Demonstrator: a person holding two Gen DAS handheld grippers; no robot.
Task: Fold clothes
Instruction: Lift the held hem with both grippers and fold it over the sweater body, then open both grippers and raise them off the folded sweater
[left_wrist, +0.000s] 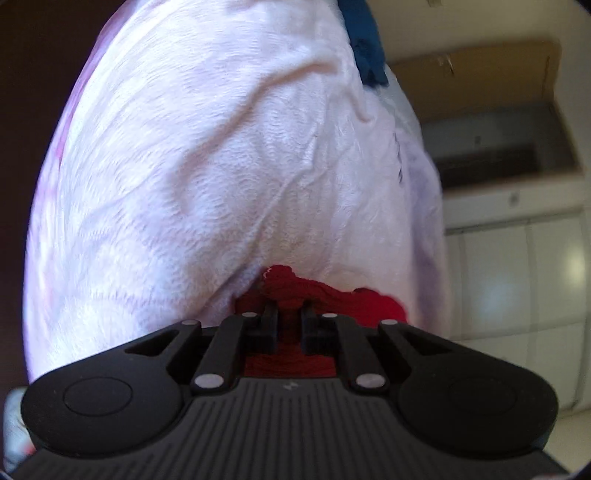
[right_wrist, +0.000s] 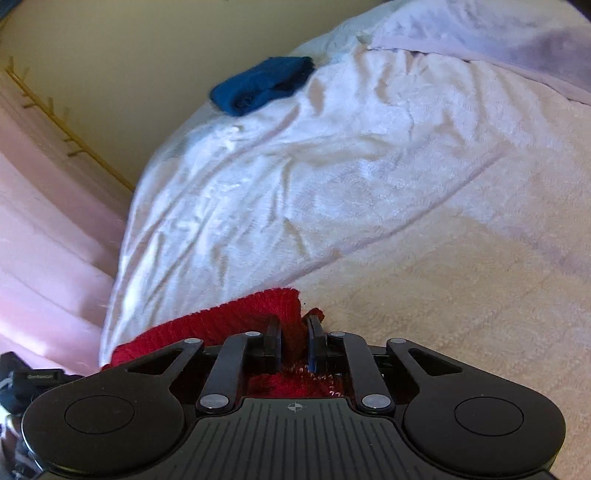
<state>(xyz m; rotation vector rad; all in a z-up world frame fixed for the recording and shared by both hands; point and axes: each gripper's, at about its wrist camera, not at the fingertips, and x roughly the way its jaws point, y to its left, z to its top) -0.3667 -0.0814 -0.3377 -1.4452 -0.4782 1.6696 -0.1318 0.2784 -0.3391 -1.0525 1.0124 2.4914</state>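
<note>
Red knit (left_wrist: 295, 286) is pinched between the closed jaws of the left gripper (left_wrist: 289, 312), which is held low over a white blanket (left_wrist: 207, 147) and aimed along it; the knit bunches just past the fingertips. The right gripper (right_wrist: 294, 326) is likewise closed on the same red knit (right_wrist: 236, 321), pointed across the blanket (right_wrist: 295, 184) with the cloth trailing off to its left. A blue garment (right_wrist: 262, 90) lies well apart at the blanket's far edge, also seen in the left view (left_wrist: 365, 44). A pink curtain (right_wrist: 44, 221) hangs at the left. A small label on a black object (right_wrist: 35, 376) at the lower left cannot be read.
</note>
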